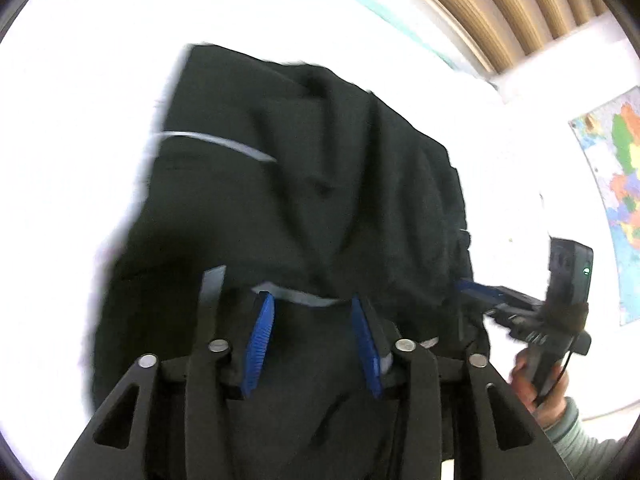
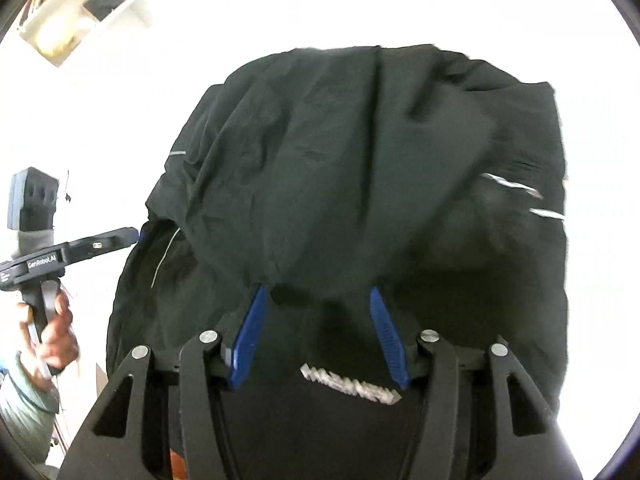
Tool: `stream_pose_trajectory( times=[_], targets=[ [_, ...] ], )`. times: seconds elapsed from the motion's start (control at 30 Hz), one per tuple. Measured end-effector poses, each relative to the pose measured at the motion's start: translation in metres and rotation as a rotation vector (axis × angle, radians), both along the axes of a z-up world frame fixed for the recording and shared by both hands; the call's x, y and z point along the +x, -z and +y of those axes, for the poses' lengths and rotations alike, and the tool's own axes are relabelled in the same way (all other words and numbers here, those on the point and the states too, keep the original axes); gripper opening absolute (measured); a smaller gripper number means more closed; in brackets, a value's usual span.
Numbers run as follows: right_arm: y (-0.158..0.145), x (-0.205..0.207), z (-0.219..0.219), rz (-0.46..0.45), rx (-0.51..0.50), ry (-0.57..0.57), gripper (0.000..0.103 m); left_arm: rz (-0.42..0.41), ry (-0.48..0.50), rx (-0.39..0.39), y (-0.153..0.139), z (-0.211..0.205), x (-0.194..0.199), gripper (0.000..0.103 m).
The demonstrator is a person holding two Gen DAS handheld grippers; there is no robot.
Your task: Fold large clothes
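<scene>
Black garment (image 1: 304,184) spread on a bright white worktop (image 1: 80,160).

Wooden slats (image 1: 500,4) and a wall map (image 1: 616,184) are seen beyond the worktop's far edge; bare white surface is left on both sides. Cloth is bunched between the half-open pads of the left gripper (image 1: 312,300) and right gripper (image 2: 316,292); whether it is pinched cannot be told.

Home/study rm: wall map (image 1: 616,200), bookshelf (image 2: 68,16).
</scene>
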State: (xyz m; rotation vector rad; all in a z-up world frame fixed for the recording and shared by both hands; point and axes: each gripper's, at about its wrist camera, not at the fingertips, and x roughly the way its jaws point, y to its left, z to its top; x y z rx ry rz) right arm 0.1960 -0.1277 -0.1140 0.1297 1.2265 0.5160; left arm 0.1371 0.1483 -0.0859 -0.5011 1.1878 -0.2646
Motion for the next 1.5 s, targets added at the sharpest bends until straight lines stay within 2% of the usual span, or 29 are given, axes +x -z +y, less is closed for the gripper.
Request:
stream_pose_trajectory(
  times=[0.07,0.17,0.23,0.33,0.43,0.6,0.73,0.77,0.8,0.83,0.93,1.0,1.07,1.13,1.17,1.2,1.27,1.43,1.5],
  targets=[
    [-0.005,-0.013,-0.026,0.0,0.008,0.042,0.058,0.025,-0.078,0.05,-0.003,0.038,-0.028,0.056],
    [0.008,-0.028,-0.071,0.012,-0.036,0.11,0.058,0.091,-0.18,0.079,0.008,0.082,-0.06,0.057],
    [0.012,-0.039,-0.096,0.038,-0.068,0.158,0.059,0.151,-0.227,0.056,0.02,0.103,-0.079,0.057],
    [0.019,-0.055,-0.139,0.073,-0.091,0.22,0.059,0.197,-0.223,-0.015,0.033,0.124,-0.103,0.057],
    [0.026,-0.073,-0.172,0.112,-0.123,0.259,0.059,0.245,-0.201,-0.112,0.055,0.116,-0.106,0.057],
    [0.057,-0.095,-0.2,0.196,-0.137,0.298,0.059,0.297,-0.201,-0.072,0.075,0.097,-0.095,0.057],
    [0.08,-0.104,-0.211,0.254,-0.125,0.322,0.058,0.314,-0.149,-0.01,0.082,0.079,-0.087,0.057],
    [0.083,-0.105,-0.213,0.259,-0.113,0.325,0.055,0.314,-0.131,0.009,0.082,0.075,-0.084,0.057],
    [0.085,-0.106,-0.213,0.261,-0.094,0.328,0.043,0.309,-0.113,0.023,0.08,0.071,-0.083,0.055],
    [0.085,-0.106,-0.211,0.268,-0.059,0.32,0.036,0.299,-0.087,0.023,0.077,0.064,-0.081,0.055],
    [0.066,-0.105,-0.197,0.245,0.007,0.265,0.034,0.235,-0.011,-0.073,0.056,0.04,-0.076,0.053],
    [0.046,-0.106,-0.184,0.198,0.042,0.204,0.034,0.155,0.017,-0.195,0.034,0.033,-0.08,0.053],
    [0.034,-0.106,-0.173,0.169,0.063,0.16,0.034,0.1,-0.008,-0.329,0.026,0.031,-0.078,0.053],
    [0.036,-0.103,-0.166,0.171,0.072,0.145,0.034,0.096,-0.046,-0.436,0.034,0.033,-0.077,0.053],
    [0.04,-0.102,-0.167,0.18,0.07,0.145,0.034,0.12,-0.06,-0.437,0.042,0.033,-0.076,0.053],
    [0.049,-0.102,-0.165,0.199,0.06,0.15,0.034,0.15,-0.064,-0.407,0.049,0.03,-0.076,0.053],
    [0.061,-0.104,-0.163,0.224,0.053,0.161,0.034,0.199,-0.03,-0.31,0.06,0.017,-0.079,0.053],
    [0.074,-0.122,-0.172,0.275,0.009,0.184,0.035,0.256,0.021,-0.222,0.06,0.001,-0.097,0.053],
    [0.071,-0.134,-0.18,0.307,-0.008,0.168,0.04,0.289,0.03,-0.163,0.058,-0.003,-0.099,0.053]
  ],
)
